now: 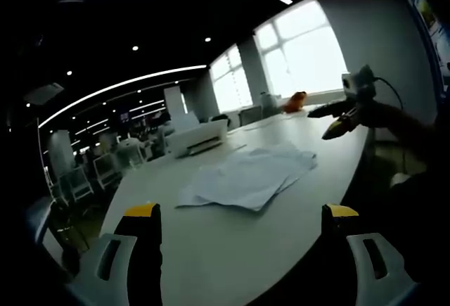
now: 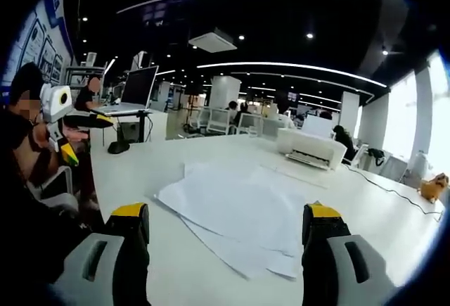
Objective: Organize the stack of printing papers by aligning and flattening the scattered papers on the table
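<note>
Both tools, the left tool [image 1: 239, 221] and right tool [image 2: 225, 221], hover wide open and empty before the scattered papers [image 2: 239, 211] on the white counter [image 1: 295, 137] (still fanned, unaligned); squaring the edges likely comes next.

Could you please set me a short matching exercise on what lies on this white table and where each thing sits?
Things:
1. scattered papers
2. printer
3. orange toy
4. laptop

Places or states:
A. on a raised stand off the table's far corner, screen open
B. loose and fanned out in the middle of the table, just ahead of the open right gripper
C. small, near the table's edge by the windows
D. white box on the table beyond the papers, a cable trailing from it

Pairs: 1-B, 2-D, 3-C, 4-A
</note>
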The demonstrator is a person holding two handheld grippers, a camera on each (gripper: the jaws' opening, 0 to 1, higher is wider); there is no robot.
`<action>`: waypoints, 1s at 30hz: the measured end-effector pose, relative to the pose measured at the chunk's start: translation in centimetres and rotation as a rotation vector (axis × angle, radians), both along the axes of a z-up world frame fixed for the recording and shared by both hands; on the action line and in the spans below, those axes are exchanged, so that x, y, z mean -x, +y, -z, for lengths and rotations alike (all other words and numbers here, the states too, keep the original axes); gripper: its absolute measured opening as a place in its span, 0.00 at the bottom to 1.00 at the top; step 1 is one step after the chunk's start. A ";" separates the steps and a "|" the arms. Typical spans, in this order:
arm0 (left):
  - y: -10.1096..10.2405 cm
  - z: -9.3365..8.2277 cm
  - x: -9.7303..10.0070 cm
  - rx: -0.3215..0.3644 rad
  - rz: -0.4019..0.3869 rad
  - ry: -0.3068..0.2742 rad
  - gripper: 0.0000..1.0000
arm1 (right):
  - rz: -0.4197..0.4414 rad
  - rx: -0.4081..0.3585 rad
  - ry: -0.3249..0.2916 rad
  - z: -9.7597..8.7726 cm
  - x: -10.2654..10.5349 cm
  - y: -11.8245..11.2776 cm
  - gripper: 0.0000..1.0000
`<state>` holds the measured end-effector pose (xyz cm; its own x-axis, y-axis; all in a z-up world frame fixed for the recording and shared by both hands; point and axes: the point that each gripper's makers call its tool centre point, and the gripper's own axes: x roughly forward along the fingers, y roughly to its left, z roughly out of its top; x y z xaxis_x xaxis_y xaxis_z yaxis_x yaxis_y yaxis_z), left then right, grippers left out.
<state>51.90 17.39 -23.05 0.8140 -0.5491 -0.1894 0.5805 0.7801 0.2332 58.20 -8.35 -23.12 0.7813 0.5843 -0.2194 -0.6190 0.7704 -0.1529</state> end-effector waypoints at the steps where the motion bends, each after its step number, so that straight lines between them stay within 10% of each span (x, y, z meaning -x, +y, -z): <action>1: 0.0 0.0 0.0 0.000 0.000 0.001 0.97 | -0.001 -0.001 0.000 0.0 0.0 0.1 0.85; 30: -0.1 0.0 0.1 -0.002 0.006 0.001 0.97 | -0.030 0.024 0.020 0.5 -1.5 2.4 0.85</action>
